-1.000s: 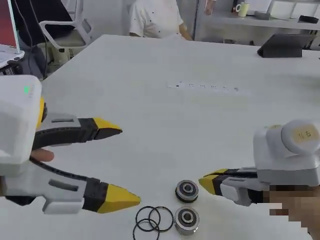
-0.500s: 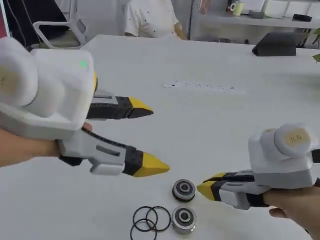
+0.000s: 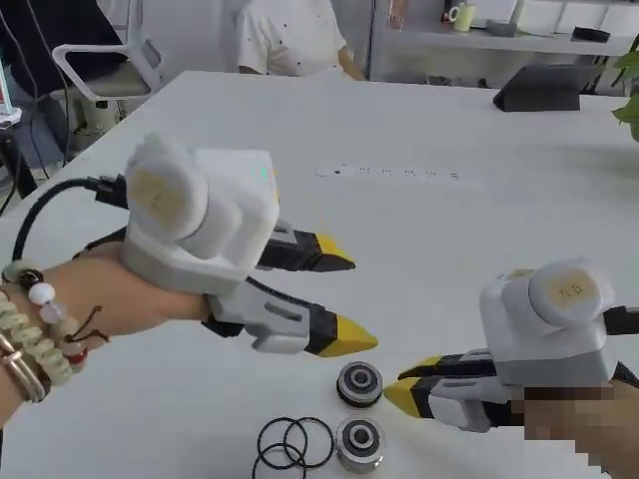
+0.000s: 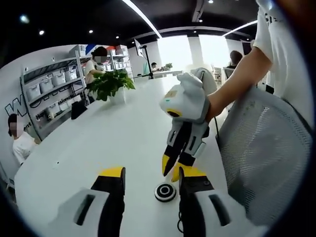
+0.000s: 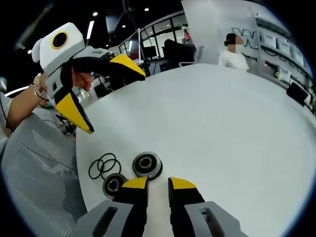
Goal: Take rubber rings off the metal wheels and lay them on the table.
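- Progress: three black rubber rings (image 3: 295,444) lie overlapped on the white table (image 3: 449,239), touching one another and just beside the nearer wheel (image 3: 359,439). That fits the task's laying-down spot.
- Both metal wheels lie flat. The farther wheel (image 3: 358,382) sits between the two grippers' tips. Its rim looks darker than the nearer wheel's silver rim, so I judge a ring may be left on it. The pictures are too small to be sure.
- The right gripper (image 3: 399,384) lies low over the table with its yellow tips just beside the farther wheel. Its fingers stand at a narrow gap and hold nothing. In the right gripper view the table shows between them. The low, closed-up pose suits pinning the wheel or picking at its rim.
- The left gripper (image 3: 351,299) hangs higher, tilted down toward the same wheel. Its fingers are spread wide and empty. The wide spread looks like readiness to straddle the wheel while the other gripper works.
- Writing: the round cap on the right gripper carries a small dark marking, too blurred to read.
- A faint row of tiny marks (image 3: 389,172) runs across the table farther off and is unreadable.
- The left gripper view shows the start of large wall lettering (image 4: 14,106), a W, with the rest cut off.
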Motion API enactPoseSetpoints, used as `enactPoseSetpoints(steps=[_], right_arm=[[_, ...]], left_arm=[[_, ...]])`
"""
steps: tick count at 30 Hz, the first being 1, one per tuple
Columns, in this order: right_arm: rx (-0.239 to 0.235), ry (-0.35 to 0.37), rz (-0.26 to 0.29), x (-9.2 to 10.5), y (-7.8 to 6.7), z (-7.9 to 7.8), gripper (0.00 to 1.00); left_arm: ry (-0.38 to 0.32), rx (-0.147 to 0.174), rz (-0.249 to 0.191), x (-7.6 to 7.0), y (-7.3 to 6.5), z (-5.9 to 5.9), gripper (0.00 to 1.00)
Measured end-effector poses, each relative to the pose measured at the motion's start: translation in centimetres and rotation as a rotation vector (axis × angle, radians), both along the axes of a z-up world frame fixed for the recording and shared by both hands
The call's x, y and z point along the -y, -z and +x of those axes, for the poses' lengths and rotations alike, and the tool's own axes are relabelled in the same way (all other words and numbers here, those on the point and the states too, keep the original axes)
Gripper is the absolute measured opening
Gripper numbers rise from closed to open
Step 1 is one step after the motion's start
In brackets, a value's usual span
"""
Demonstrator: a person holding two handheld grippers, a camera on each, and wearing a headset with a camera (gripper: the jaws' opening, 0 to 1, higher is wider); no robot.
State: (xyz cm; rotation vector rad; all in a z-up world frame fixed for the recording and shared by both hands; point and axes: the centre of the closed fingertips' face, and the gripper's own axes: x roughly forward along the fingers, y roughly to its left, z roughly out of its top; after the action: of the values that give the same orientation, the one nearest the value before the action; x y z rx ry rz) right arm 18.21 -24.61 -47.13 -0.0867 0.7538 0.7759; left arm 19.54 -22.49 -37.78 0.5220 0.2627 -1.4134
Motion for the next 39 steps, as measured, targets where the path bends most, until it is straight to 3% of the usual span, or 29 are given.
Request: enactPoseSetpoints(steps=[3, 10, 12, 15, 16, 22, 24, 31, 39], right_arm=[[0.000, -0.002, -0.005, 0.0, 0.1, -0.1, 0.14], [-0.005, -0.010, -0.006, -0.1, 0.3, -0.2, 0.14], [-0.007, -0.015, -0.007, -0.2, 0.4, -0.3, 0.15], [-0.018, -0.016, 0.004, -0.3, 0.6, -0.4, 0.15], [-0.020, -0.017, 0.005, -0.4, 0.7, -0.5, 0.15], [-0.022, -0.031, 0.006, -0.7, 0.8, -0.7, 0.16], [-0.022, -0.039, 0.003, -0.8, 0.9, -0.8, 0.17], [-0.022, -0.048, -0.002, -1.0, 1.0, -0.9, 0.18], [-0.015, -0.052, 0.006, -1.2, 0.9, -0.9, 0.20]], left_arm=[[-0.020, -0.038, 0.016, -0.2, 1.9, 0.1, 0.37], [-0.095, -0.105, -0.013, -0.7, 4.2, 0.6, 0.31], [-0.091, -0.118, -0.002, -0.7, 4.9, 0.4, 0.29], [-0.072, -0.098, 0.049, -0.9, 6.3, 0.1, 0.25], [-0.074, -0.105, 0.059, -0.9, 6.8, 0.0, 0.24], [-0.083, -0.129, 0.052, -0.4, 7.4, -0.2, 0.22], [-0.133, -0.134, 0.036, -0.2, 7.5, 0.3, 0.19], [-0.103, -0.134, 0.060, 0.2, 8.3, -0.5, 0.15], [-0.099, -0.138, 0.049, 0.2, 8.2, -0.8, 0.08]])
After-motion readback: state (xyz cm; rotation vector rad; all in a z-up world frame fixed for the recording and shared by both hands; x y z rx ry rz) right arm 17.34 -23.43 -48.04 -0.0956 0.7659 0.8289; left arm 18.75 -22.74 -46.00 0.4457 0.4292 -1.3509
